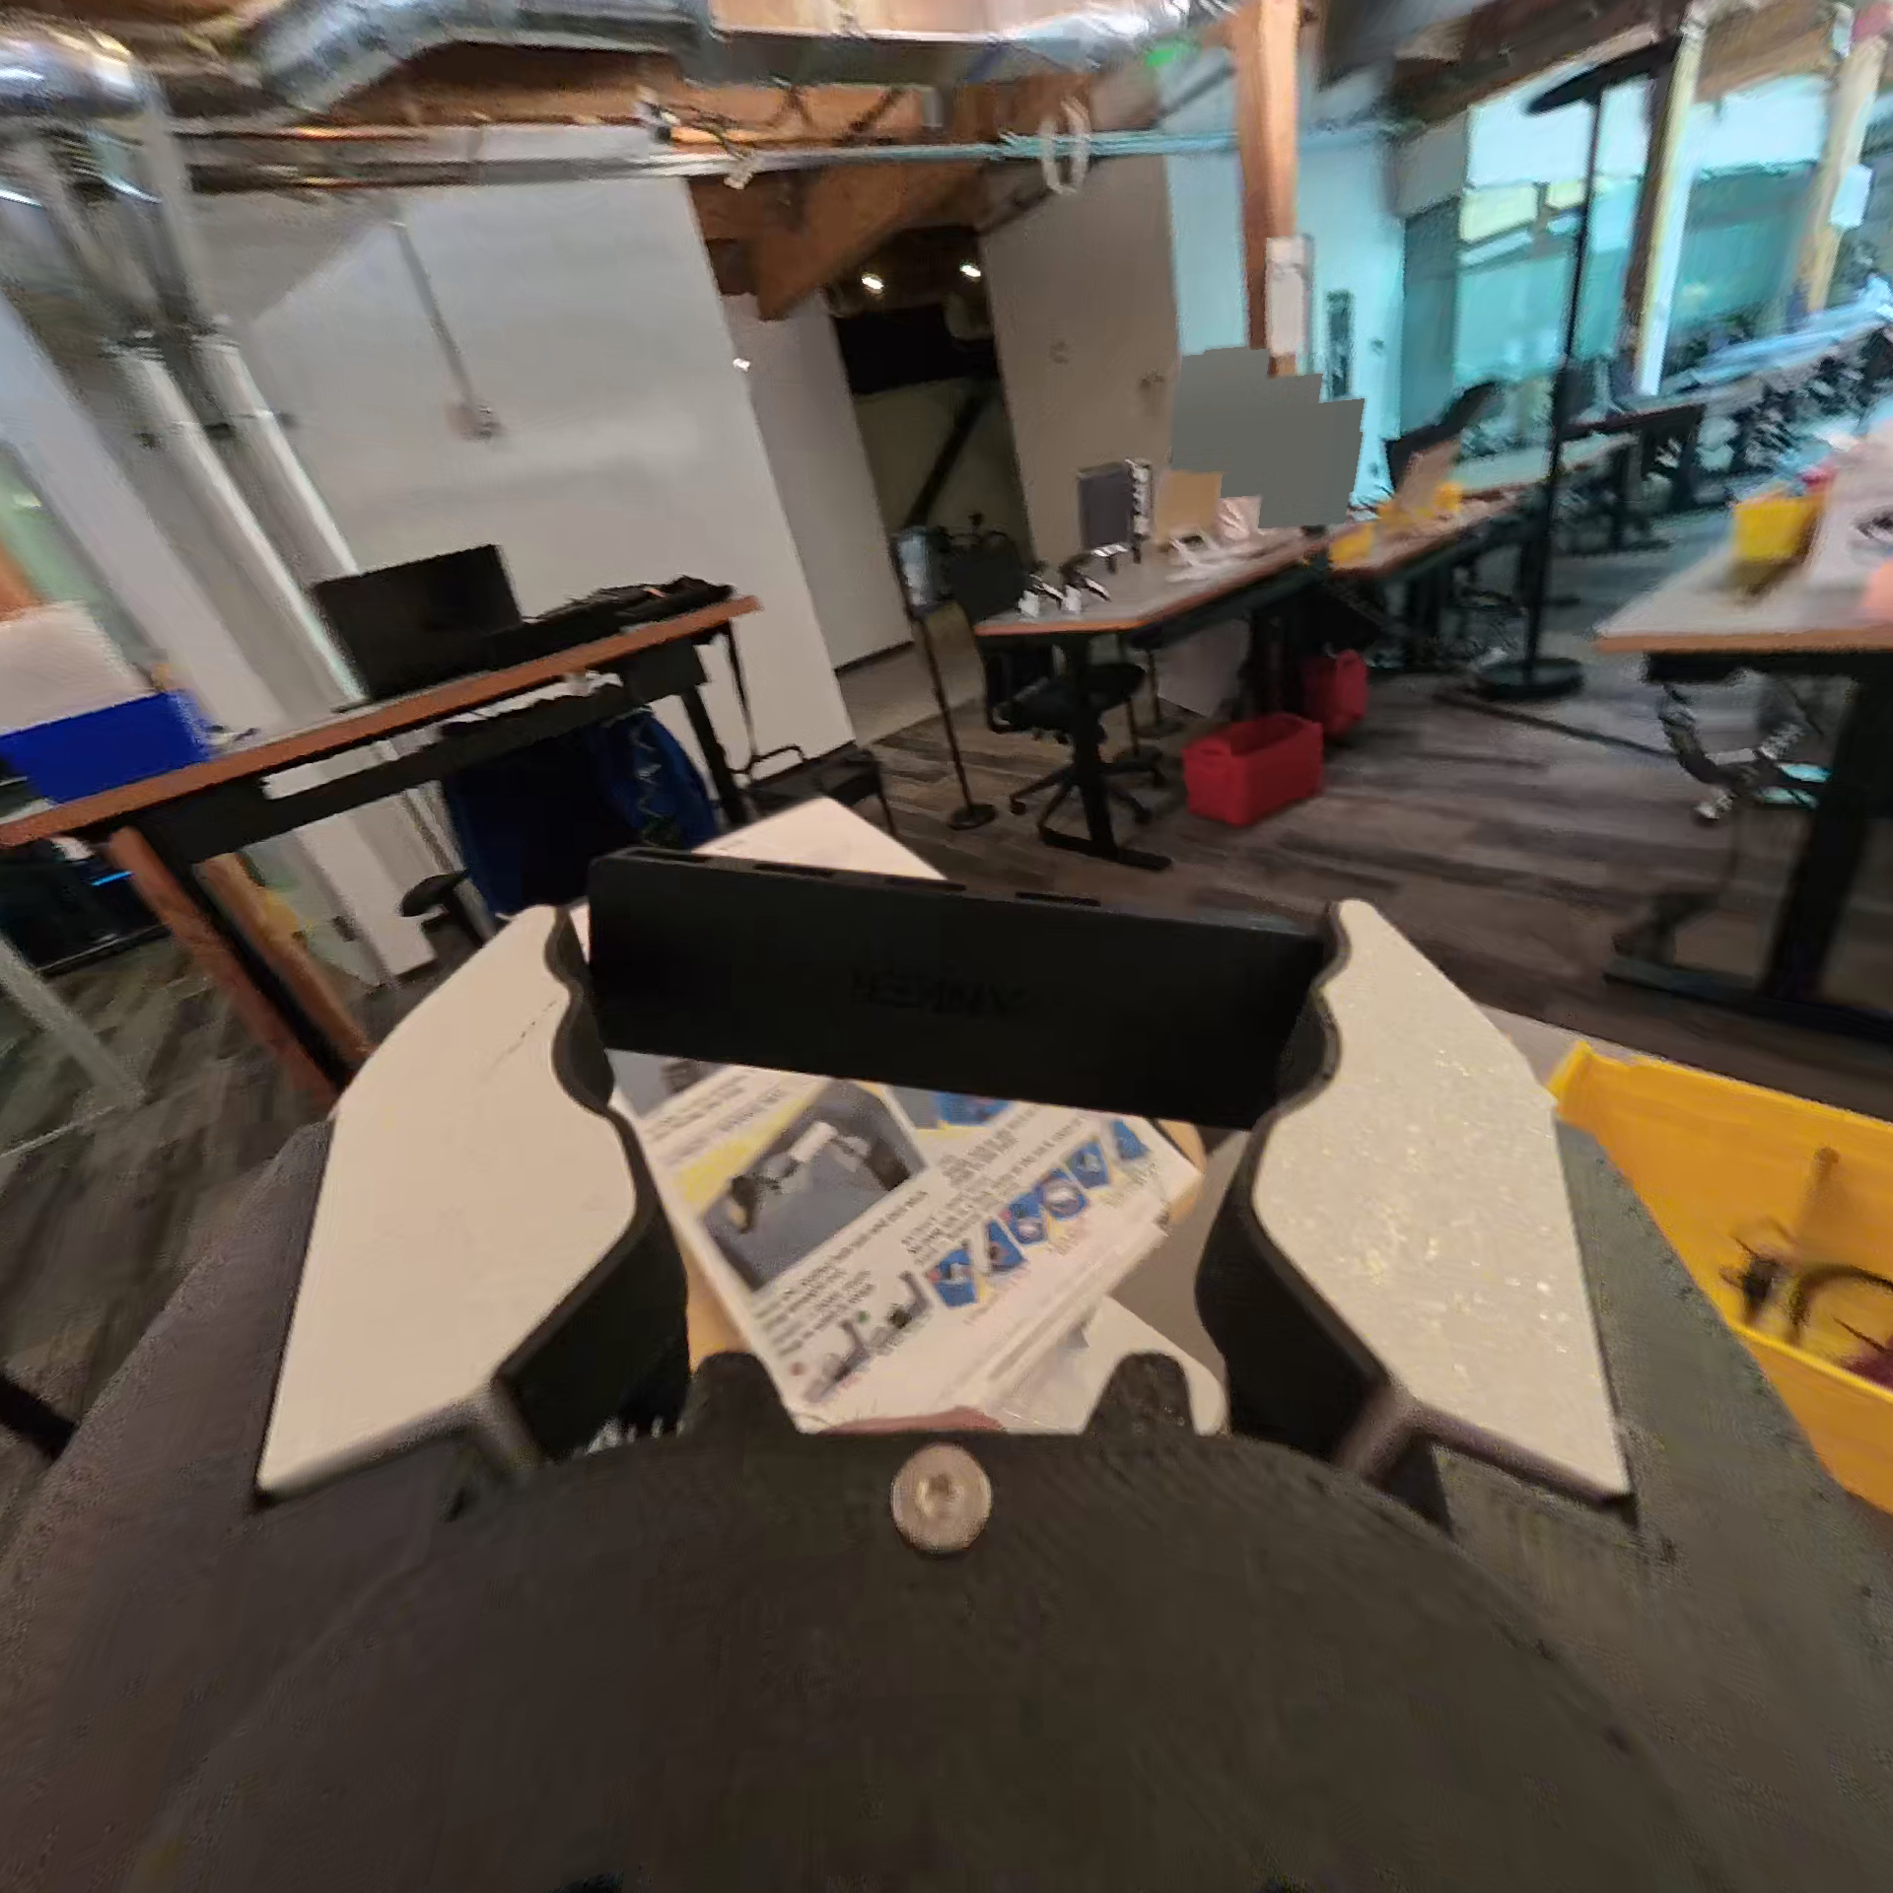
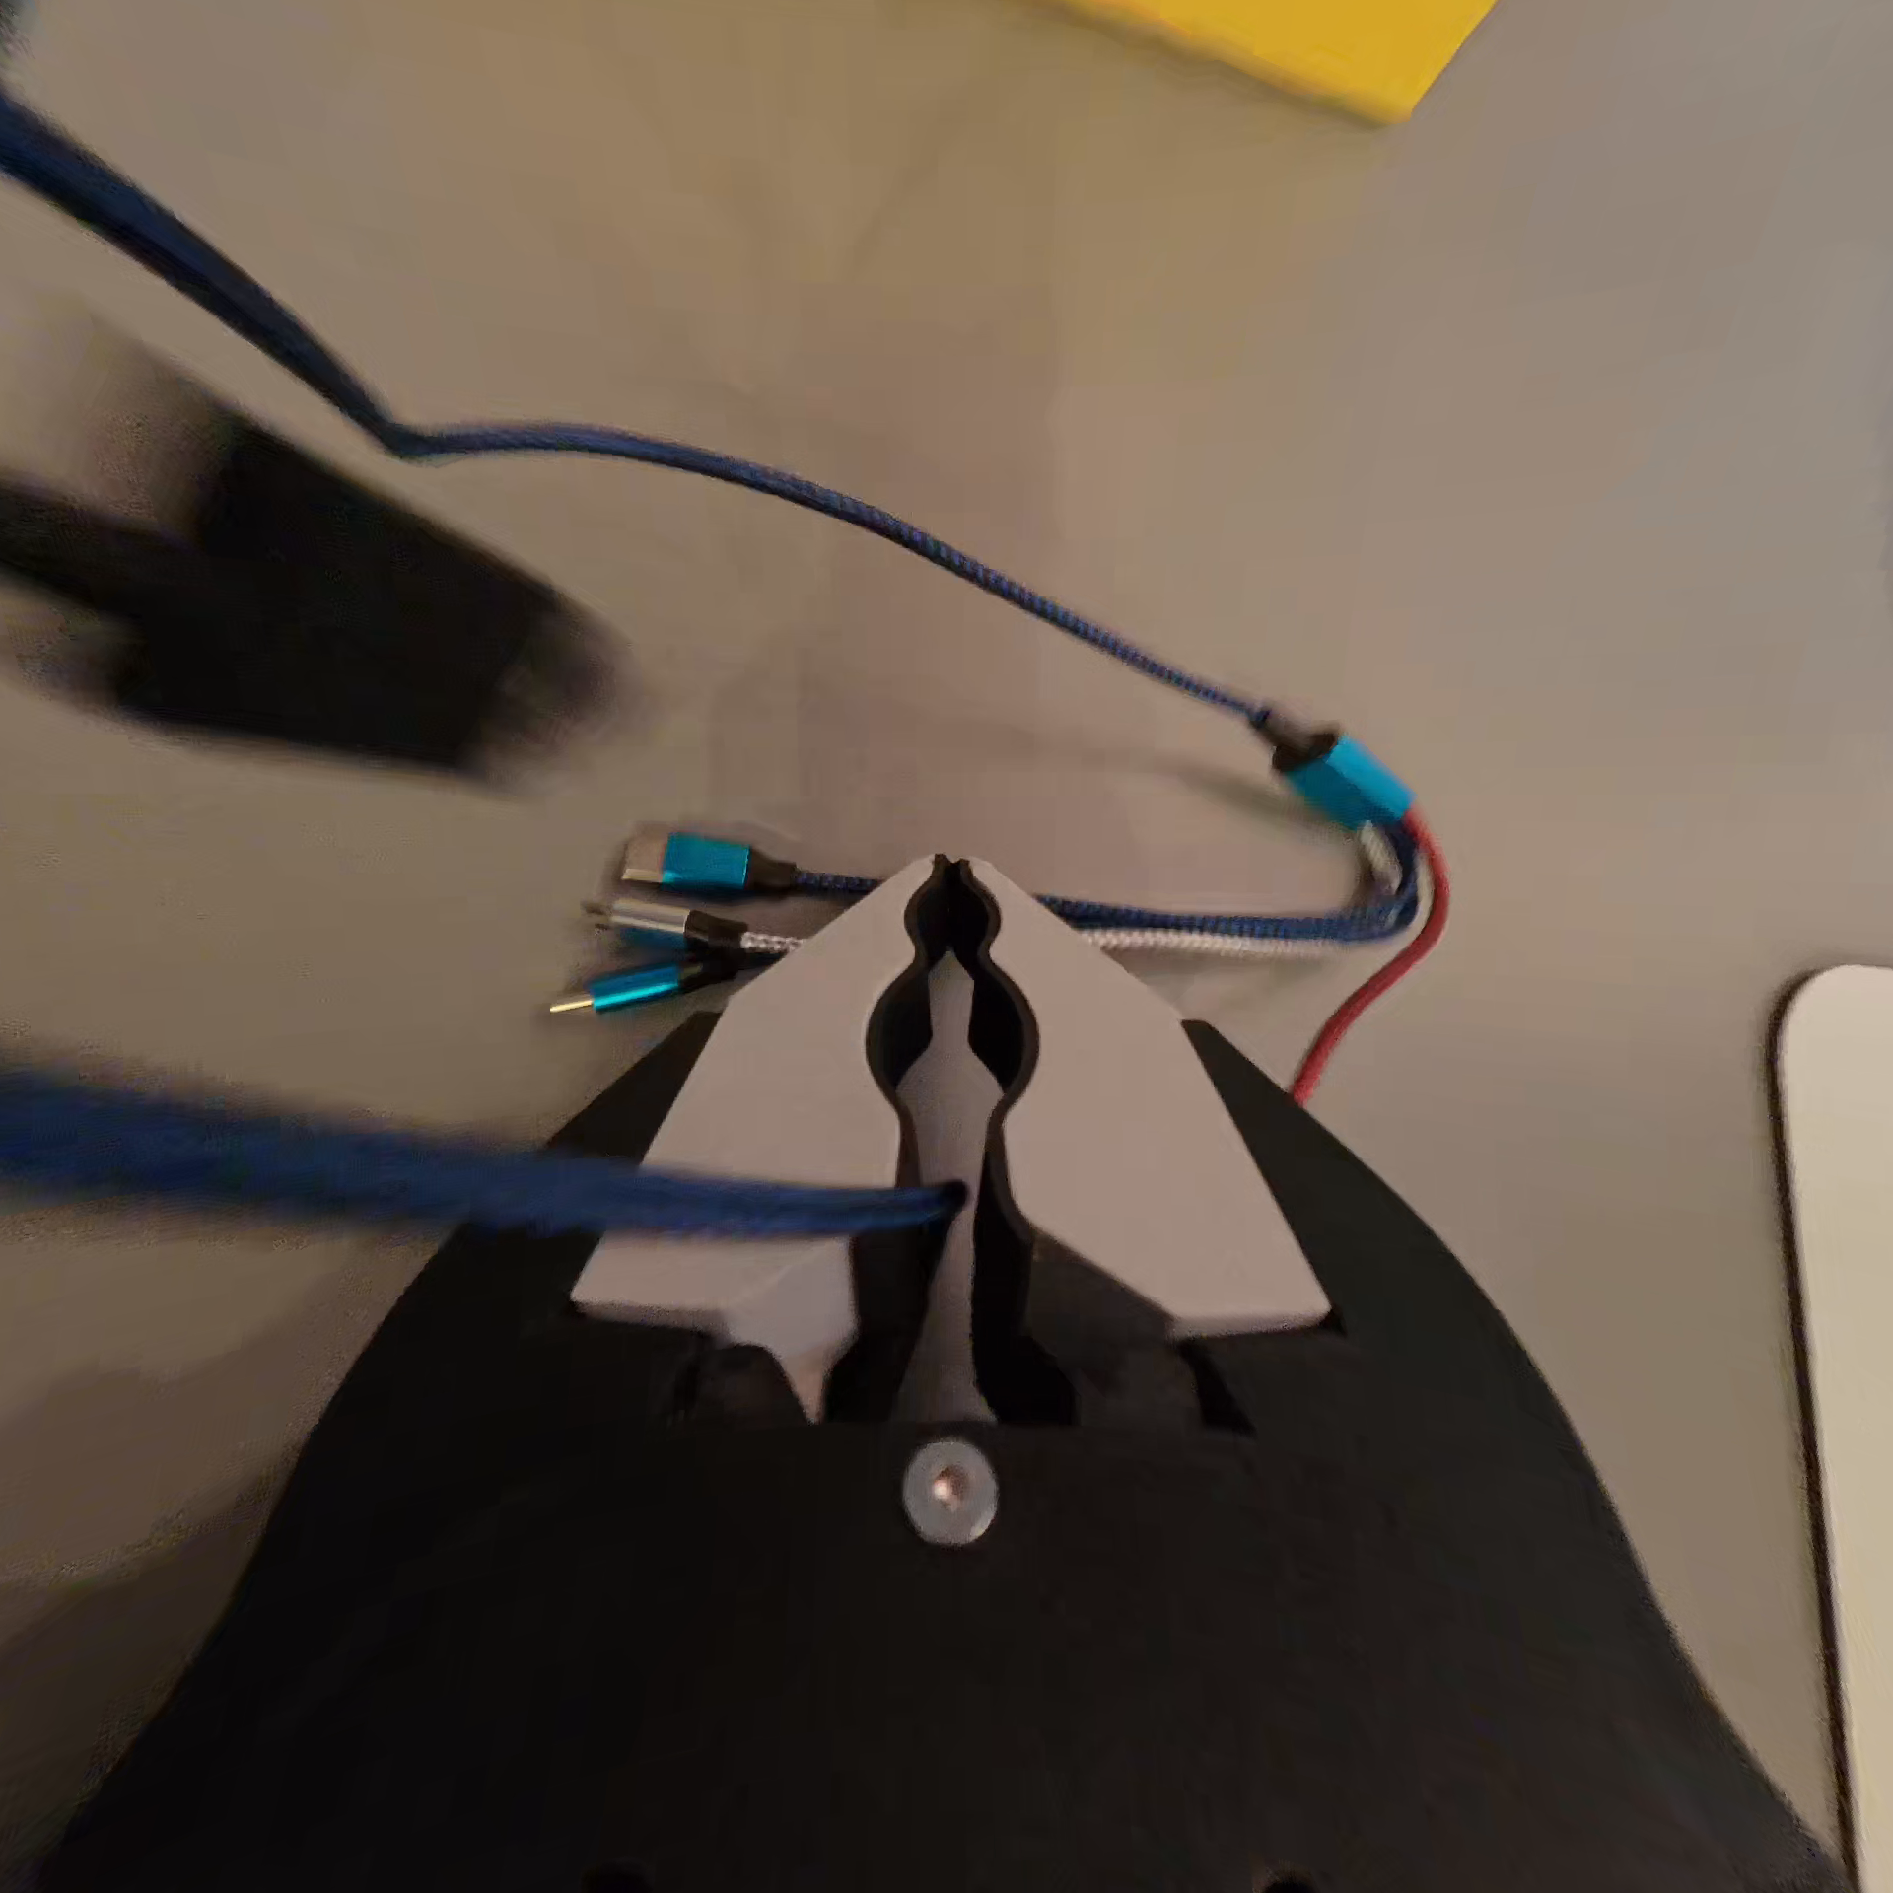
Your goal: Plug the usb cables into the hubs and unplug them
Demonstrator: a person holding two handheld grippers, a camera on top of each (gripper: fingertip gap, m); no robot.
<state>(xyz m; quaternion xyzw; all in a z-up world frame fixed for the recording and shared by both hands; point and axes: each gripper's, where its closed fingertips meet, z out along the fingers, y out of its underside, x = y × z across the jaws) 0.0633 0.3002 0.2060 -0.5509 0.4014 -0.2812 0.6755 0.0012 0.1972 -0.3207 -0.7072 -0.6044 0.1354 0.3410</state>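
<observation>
So the left gripper [image 1: 953,983] has its two white fingers clamped on the ends of a long black rectangular USB hub [image 1: 948,989], holding it up in the air over a printed leaflet [image 1: 912,1219]. The right gripper [image 2: 951,869] is pinched closed on a blue braided cable [image 2: 512,1183], above the grey tabletop [image 2: 1024,410], where that cable's blue metal splitter [image 2: 1347,784] and three loose plugs [image 2: 676,917] are lying.

Left gripper [image 1: 953,1009], wide black body with a grainy printed texture, two pale grey wedge fingers [image 1: 461,1178] with wavy black inner edges, one silver screw [image 1: 940,1501] at centre, right gripper [image 2: 951,869], same black body, grey fingers [image 2: 1137,1137], silver screw [image 2: 950,1490]
</observation>
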